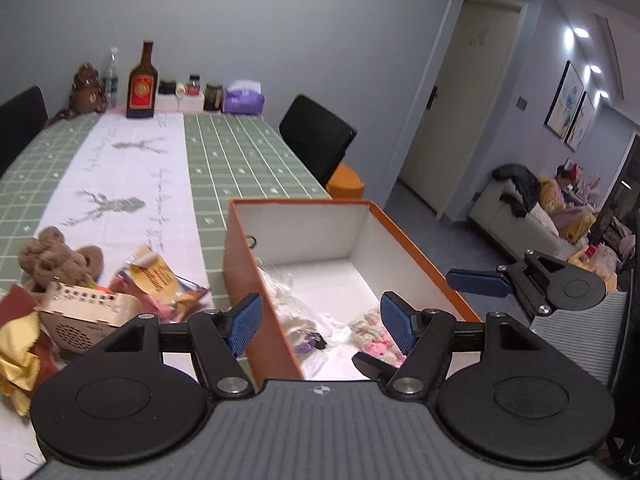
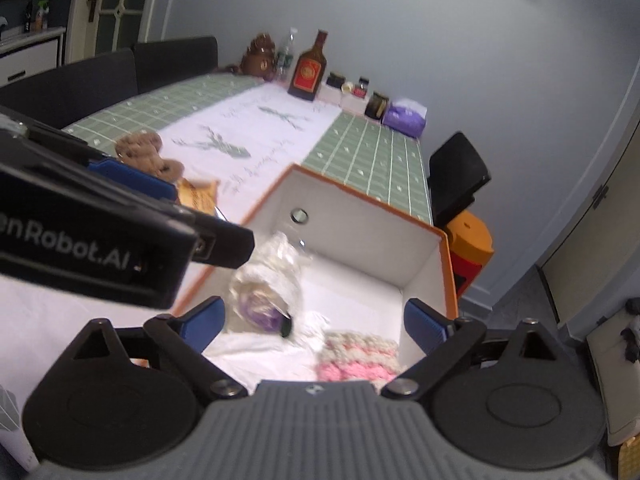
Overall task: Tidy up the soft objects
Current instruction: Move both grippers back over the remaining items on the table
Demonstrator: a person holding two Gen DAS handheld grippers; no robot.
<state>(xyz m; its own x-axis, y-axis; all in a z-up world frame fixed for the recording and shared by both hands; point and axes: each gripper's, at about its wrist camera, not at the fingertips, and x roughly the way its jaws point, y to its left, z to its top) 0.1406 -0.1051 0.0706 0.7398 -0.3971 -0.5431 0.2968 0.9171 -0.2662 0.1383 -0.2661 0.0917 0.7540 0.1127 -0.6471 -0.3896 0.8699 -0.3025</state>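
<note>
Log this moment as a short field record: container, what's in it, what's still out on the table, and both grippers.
container: orange box, open top, white inside, on the table
in box: pink-and-cream knitted piece; clear plastic bag holding something purple
outside box: brown plush toy, yellow snack packet, perforated beige box, yellow and red cloth
left gripper: open, empty, straddling the box's left wall
right gripper: open, empty, above the box

Orange box (image 1: 256,280) — pink knit (image 1: 376,338) inside
</note>
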